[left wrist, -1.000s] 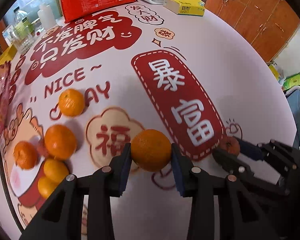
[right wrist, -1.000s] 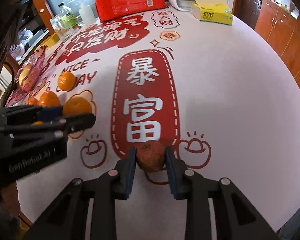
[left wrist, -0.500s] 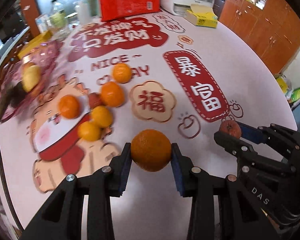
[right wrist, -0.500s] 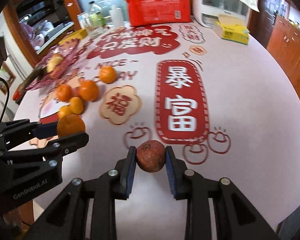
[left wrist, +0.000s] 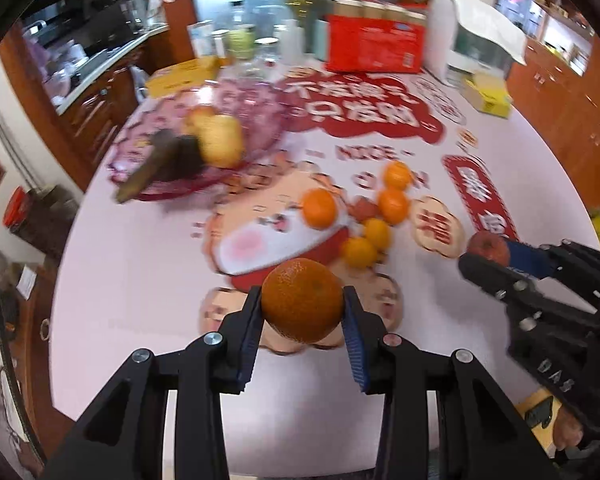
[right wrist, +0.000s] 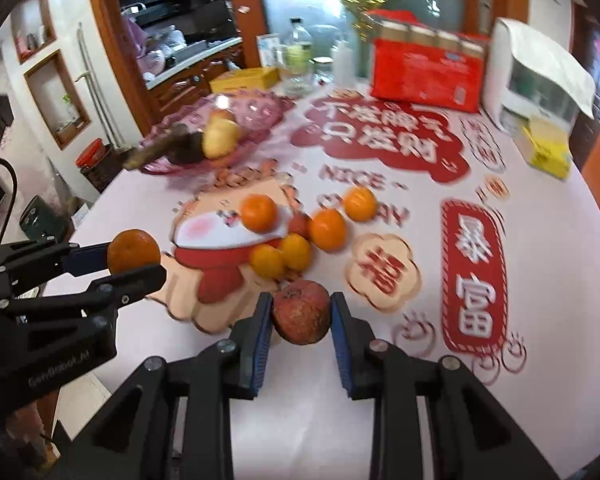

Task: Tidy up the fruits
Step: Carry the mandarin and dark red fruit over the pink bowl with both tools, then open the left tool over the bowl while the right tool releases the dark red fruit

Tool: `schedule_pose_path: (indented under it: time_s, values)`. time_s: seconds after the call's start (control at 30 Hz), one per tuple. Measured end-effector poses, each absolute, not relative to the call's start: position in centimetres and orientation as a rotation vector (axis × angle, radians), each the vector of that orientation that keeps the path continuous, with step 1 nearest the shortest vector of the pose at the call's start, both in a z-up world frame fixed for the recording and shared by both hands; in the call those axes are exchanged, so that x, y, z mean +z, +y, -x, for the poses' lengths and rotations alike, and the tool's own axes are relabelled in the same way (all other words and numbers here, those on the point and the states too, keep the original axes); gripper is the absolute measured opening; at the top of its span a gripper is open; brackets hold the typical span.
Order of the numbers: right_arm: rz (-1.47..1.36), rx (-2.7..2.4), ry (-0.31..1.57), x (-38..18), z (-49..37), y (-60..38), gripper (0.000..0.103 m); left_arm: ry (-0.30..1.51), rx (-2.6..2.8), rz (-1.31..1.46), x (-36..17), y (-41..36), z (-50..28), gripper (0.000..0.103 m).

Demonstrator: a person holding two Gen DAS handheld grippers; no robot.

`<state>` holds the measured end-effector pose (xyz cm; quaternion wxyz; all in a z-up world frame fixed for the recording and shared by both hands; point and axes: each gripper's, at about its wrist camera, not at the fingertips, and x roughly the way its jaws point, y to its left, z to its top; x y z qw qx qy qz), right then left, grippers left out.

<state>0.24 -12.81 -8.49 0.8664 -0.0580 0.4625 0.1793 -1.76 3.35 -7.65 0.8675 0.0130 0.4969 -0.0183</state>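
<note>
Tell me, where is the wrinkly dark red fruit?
The dark red fruit is clamped in the right gripper, above the table, just in front of the loose oranges.

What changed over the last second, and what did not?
Both tools rose off the table and swung toward the pink fruit dish, now in view. The left tool still grips its orange, the right tool its dark red fruit. Loose oranges unmoved.

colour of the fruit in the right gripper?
Dull brownish red, mottled skin: the fruit clamped in the right gripper. Clearest in the right wrist view.
</note>
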Motion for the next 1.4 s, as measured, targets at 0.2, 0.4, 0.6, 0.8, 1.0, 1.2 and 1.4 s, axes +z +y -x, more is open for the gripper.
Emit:
schedule_pose_path:
  time_s: [0.2, 0.4, 0.6, 0.8, 1.0, 1.2, 1.4]
  values:
    - [0.071, 0.394, 0.913, -4.4, -3.7, -7.9, 0.029, 1.007, 0.023, -0.059, -3.2, 10.1, -0.8, 0.036]
    - [0.125, 0.371, 0.843, 0.1, -8.6, -1.9, 0.029, 0.911, 0.052, -0.123, 2.9, 16.2, -5.7, 0.037]
    - [0.115, 0.326, 0.784, 3.3, -14.0, 2.0, 0.029, 0.865, 0.041, -0.2, 5.6, 20.1, -12.5, 0.037]
    - [0.061, 0.264, 0.822, 1.3, -19.6, 4.3, 0.029, 0.907, -0.009, -0.169, 2.6, 22.5, -19.4, 0.037]
    - [0.025, 0.228, 0.945, -4.4, -23.3, 5.9, 0.029, 1.026, -0.086, -0.081, -4.1, 23.1, -24.1, 0.037]
    - [0.036, 0.207, 1.053, -9.6, -25.8, 7.0, 0.029, 1.118, -0.14, -0.073, -10.0, 22.0, -27.1, 0.037]
    - [0.046, 0.191, 1.115, -12.9, -27.5, 7.1, 0.03, 1.149, -0.16, -0.077, -12.7, 21.6, -28.5, 0.037]
